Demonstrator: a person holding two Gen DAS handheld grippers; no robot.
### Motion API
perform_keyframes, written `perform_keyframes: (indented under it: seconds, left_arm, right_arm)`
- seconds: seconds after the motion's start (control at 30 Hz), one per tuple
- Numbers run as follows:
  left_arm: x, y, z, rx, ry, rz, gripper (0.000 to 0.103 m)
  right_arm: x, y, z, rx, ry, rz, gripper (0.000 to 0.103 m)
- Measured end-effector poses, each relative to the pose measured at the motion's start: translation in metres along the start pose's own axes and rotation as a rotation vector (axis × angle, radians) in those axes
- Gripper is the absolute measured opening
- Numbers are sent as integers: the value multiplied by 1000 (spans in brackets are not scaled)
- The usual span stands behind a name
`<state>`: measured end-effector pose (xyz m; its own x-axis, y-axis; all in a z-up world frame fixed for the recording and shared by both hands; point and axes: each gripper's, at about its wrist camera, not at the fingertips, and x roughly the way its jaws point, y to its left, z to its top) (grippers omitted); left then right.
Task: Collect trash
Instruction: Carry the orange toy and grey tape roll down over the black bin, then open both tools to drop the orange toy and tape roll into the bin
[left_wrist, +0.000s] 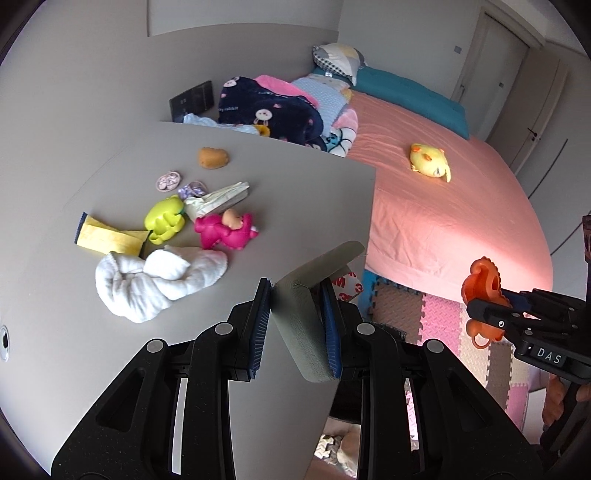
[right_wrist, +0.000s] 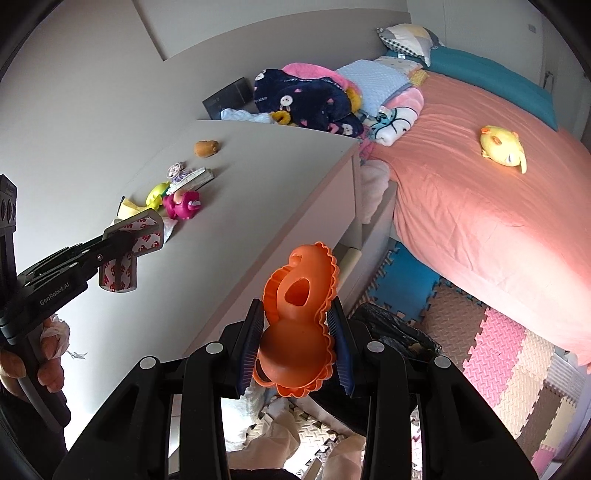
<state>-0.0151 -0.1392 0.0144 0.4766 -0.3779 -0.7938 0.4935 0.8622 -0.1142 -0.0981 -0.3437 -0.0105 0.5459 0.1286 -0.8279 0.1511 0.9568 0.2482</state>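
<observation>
The lower end of the grey foam strip (left_wrist: 306, 332) is hidden behind the left jaws. Beneath the right jaws, a black bag (right_wrist: 399, 328) is mostly covered. Small items (right_wrist: 176, 170) far beyond the jaws on the counter (right_wrist: 258, 192) are too small to identify.

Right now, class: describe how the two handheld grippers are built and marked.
Both grippers, left and right, are black plastic with silver round pivot pins and blue ribbed pads. White lettering marks their sides. No sleeve is visible.
</observation>
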Motion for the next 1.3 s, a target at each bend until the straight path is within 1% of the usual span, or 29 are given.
perform_keyframes:
  seconds: [0.7, 1.3]
  left_arm:
    - [22, -107, -4, 176, 52, -135, 27]
    - [46, -172, -9, 335, 120, -224, 27]
  right_arm:
    - [-39, -76, -34, 138, -38, -87, 37]
    - [-60, -121, -58, 248, -53, -147, 37]
